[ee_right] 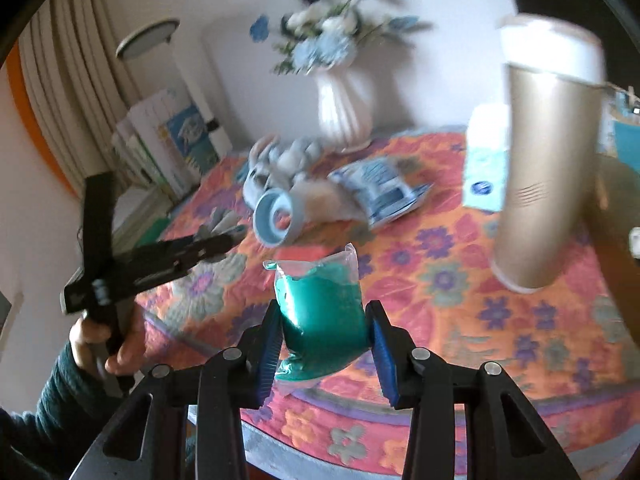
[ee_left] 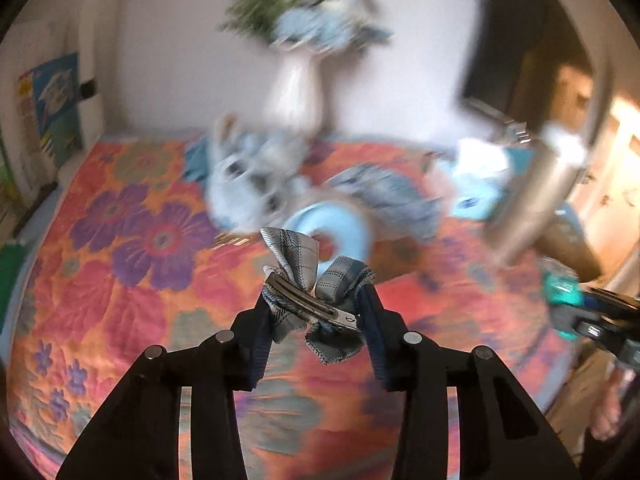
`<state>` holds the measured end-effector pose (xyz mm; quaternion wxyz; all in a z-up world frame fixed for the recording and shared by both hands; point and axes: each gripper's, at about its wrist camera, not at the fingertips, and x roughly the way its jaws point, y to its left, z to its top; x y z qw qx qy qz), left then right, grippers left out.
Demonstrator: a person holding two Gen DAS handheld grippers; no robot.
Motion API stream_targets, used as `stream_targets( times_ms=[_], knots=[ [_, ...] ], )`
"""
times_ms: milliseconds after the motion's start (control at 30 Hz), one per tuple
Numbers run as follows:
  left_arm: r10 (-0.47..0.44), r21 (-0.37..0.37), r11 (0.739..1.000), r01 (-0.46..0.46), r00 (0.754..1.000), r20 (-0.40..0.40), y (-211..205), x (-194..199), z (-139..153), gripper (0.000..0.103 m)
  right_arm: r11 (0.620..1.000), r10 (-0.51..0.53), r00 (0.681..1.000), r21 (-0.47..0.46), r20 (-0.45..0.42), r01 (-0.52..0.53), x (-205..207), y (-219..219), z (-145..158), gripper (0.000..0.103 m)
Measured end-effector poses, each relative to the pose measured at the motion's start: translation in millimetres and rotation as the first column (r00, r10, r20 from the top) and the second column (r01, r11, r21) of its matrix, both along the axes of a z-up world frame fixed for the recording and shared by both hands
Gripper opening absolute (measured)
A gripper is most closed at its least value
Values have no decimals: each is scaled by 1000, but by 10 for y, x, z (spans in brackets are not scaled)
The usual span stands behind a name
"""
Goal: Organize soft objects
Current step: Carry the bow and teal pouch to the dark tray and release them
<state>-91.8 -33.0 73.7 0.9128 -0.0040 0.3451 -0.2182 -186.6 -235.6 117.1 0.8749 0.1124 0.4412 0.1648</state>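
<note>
White wall, a ribbed white vase of blue flowers and a round tabletop under an orange floral quilted cloth frame what you are holding.

Your left gripper has its jaws pinched on a grey-blue plaid fabric bow with a metal hair clip. The bow is light and limp, and only the clip is stiff. You hold it across the middle, where the clip gives something firm to bite. The clip's long axis runs crosswise between the jaws, tilted down to the right, and the loops stand up and away from you.

Your right gripper has its jaws squeezing a small clear plastic pouch filled with teal material at its lower half. I judge it soft and squashy, the film slick, so a hard squeeze could make it slide or burst. Its long axis stands upright, the sealed top pointing away from you.

Both things hang above the cloth, not touching it. Farther out lie a blurred pale blue plush toy, a light blue ring and a blue-and-white printed packet. A tall gold cylinder stands at the right.
</note>
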Motion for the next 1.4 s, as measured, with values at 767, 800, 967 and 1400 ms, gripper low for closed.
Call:
stream_targets(
  times_ms=[767, 800, 967, 1400],
  knots=[
    [-525, 58, 850, 523, 835, 162, -2944, -878, 713, 38, 727, -684, 730, 99, 3, 680, -583, -2938, 573, 40],
    [-529, 63, 848, 525, 835, 151, -3074, -839, 685, 38, 711, -698, 716, 103, -15, 695, -550, -3037, 538, 40],
    [-517, 84, 856, 510, 848, 116, -3495, -626, 536, 38, 702, -707, 705, 69, -53, 709, -362, -3186, 443, 42],
    [-499, 79, 867, 493, 849, 173, -3551, -656, 492, 87, 684, -721, 689, 82, -74, 725, -439, -3247, 440, 70]
  ],
)
